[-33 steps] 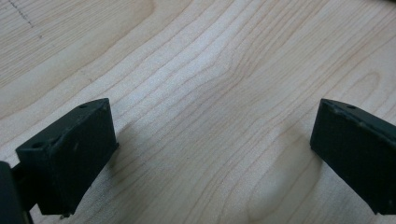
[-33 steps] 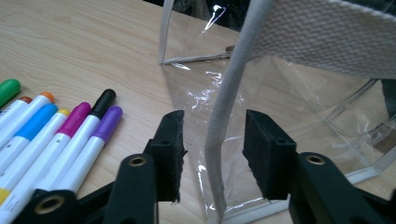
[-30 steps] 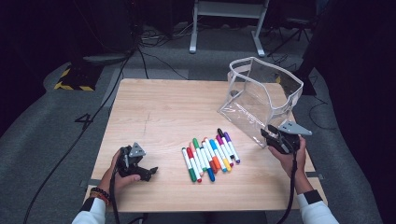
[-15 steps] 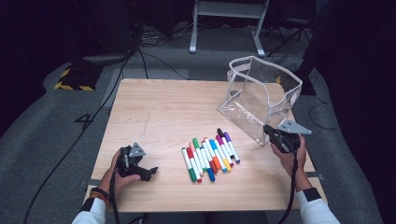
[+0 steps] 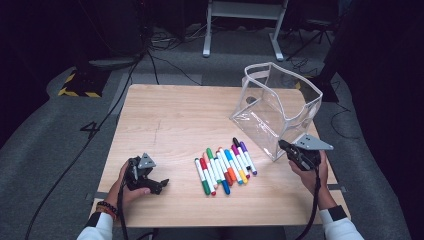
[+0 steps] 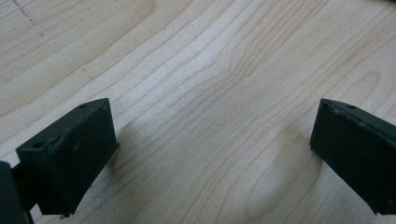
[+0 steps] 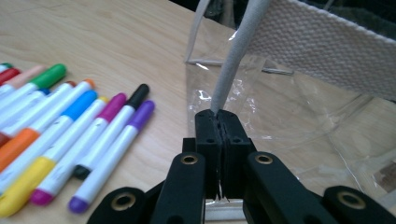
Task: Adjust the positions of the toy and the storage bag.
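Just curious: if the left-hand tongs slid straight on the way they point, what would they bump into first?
Probably the markers: the left tongs point right across bare table toward that row, though exact aim is uncertain.

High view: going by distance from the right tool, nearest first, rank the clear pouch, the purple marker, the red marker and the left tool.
From the right tool:
1. Clear pouch, its corner clamped in the tool.
2. Purple marker, right end of the row.
3. Red marker, near the row's left end.
4. Left tool, at the table's near left.

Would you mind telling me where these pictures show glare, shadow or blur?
High view: the table is evenly lit, its surroundings dark. Right gripper view: glare streaks on the clear bag; the nearest markers are soft. Left gripper view: soft shadows beside each jaw, wood grain sharp.
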